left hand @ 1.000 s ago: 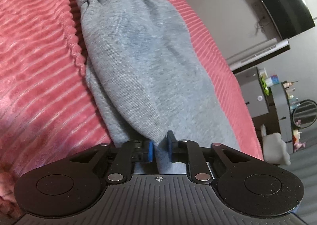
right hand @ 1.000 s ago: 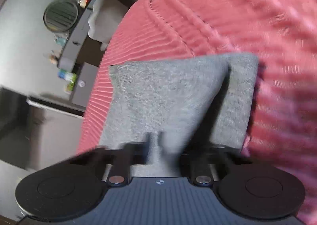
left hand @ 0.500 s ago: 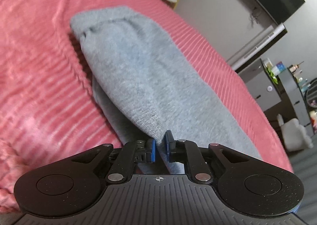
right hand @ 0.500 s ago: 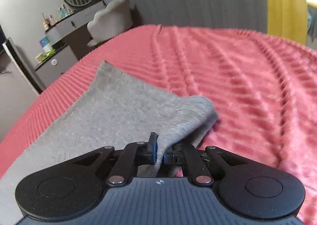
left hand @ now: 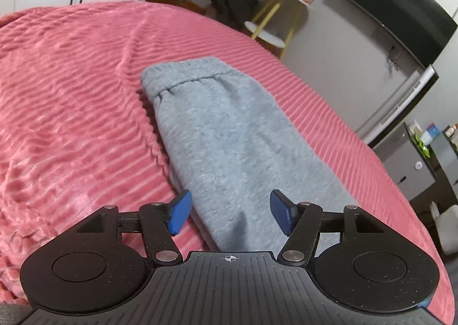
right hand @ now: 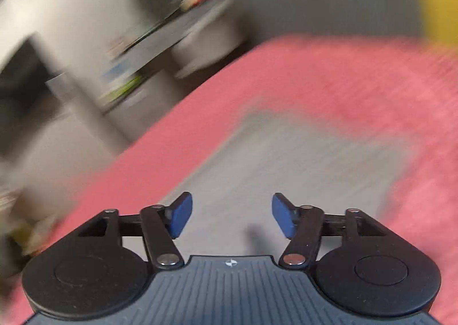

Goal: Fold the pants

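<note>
Pants (left hand: 229, 136) lie folded lengthwise on my pink bedspread (left hand: 71, 96), waistband at the far end.
Both my left claw (left hand: 229, 212) and right claw (right hand: 232, 214) gape wide, holding nothing; careless regrasping could drag layers askew.

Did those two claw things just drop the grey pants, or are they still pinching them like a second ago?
Both let go. The left gripper and right gripper have opened and now hold nothing. The grey pants lie folded on the pink bedspread, which stayed put.
</note>
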`<control>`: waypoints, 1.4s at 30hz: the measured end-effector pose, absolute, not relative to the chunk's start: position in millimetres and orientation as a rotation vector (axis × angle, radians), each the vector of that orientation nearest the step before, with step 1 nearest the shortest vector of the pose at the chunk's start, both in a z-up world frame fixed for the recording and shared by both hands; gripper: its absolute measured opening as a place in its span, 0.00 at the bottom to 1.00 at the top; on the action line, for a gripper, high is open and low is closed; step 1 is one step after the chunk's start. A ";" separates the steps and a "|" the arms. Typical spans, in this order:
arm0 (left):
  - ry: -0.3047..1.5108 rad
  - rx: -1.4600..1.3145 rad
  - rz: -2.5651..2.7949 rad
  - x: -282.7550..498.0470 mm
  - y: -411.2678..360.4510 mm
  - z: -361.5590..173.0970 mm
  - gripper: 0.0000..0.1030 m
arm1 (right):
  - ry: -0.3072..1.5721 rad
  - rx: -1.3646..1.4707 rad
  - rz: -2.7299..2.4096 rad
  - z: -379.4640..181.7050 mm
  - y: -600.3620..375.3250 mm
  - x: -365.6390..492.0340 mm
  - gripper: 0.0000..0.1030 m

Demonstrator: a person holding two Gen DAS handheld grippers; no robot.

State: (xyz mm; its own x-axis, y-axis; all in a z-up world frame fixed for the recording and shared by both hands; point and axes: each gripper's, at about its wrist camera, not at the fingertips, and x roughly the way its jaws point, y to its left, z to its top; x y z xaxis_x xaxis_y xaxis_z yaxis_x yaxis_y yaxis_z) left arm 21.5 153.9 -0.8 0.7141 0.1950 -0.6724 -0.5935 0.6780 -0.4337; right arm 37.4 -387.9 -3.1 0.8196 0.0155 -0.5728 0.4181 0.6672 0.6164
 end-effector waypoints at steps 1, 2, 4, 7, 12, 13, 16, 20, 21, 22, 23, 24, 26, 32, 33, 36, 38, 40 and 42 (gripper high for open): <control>0.628 -0.690 0.474 21.8 154.1 -1.0 0.64 | 0.629 0.857 -0.145 -10.9 -374.1 50.2 0.65; 0.627 -0.681 0.474 21.6 152.4 -1.4 0.65 | 0.680 0.896 -0.058 -19.3 -358.1 63.4 0.67; 0.633 -0.635 0.481 24.6 147.7 -2.7 0.66 | 0.766 0.946 0.079 -40.6 -329.7 84.9 0.75; 0.610 -0.536 0.480 27.7 137.9 0.1 0.66 | 0.801 0.917 0.083 -52.9 -315.6 97.1 0.79; 0.572 -0.367 0.424 35.4 114.8 5.3 0.67 | 0.729 1.080 0.116 -65.5 -334.6 82.7 0.80; 0.564 -0.333 0.400 35.9 109.0 6.5 0.67 | 0.711 1.119 0.115 -68.7 -337.9 77.9 0.80; 0.550 -0.255 0.310 36.7 94.0 8.2 0.70 | 0.678 1.180 0.111 -73.1 -343.3 69.5 0.79; 0.599 -0.222 0.231 42.9 82.3 1.9 0.72 | 0.680 1.171 0.111 -71.2 -343.7 66.5 0.78; 0.623 -0.227 0.225 45.9 82.4 -0.8 0.72 | 0.679 1.173 0.110 -70.8 -339.8 67.4 0.78; 0.640 -0.233 0.224 47.7 82.9 -3.3 0.72 | 0.675 1.181 0.106 -71.4 -341.3 65.8 0.77; 0.663 -0.242 0.224 50.1 84.1 -6.0 0.73 | 0.673 1.190 0.102 -71.9 -339.5 71.9 0.75; 0.691 -0.254 0.227 52.8 85.5 -8.4 0.73 | 0.671 1.203 0.097 -73.8 -340.5 72.4 0.72; 0.736 -0.275 0.240 56.8 88.8 -13.0 0.73 | 0.663 1.233 0.078 -75.8 -343.1 68.9 0.68; 0.812 -0.282 0.294 60.5 95.7 -22.7 0.74 | 0.565 1.270 -0.087 -71.5 -390.3 26.0 0.64; 0.817 -0.285 0.299 60.5 96.7 -23.8 0.74 | 0.538 1.242 -0.125 -69.9 -403.4 14.6 0.60; 0.823 -0.283 0.314 63.0 98.4 -25.1 0.74 | 0.474 1.208 -0.319 -65.5 -448.7 -27.1 0.60; 0.825 -0.278 0.324 64.2 97.4 -24.4 0.74 | 0.407 1.235 -0.446 -64.9 -478.4 -60.5 0.60; 0.828 -0.274 0.328 65.5 97.3 -24.2 0.74 | 0.327 1.306 -0.486 -68.0 -500.6 -88.5 0.60; 0.829 -0.270 0.332 65.6 97.1 -24.3 0.74 | 0.279 1.357 -0.517 -71.4 -514.1 -106.0 0.60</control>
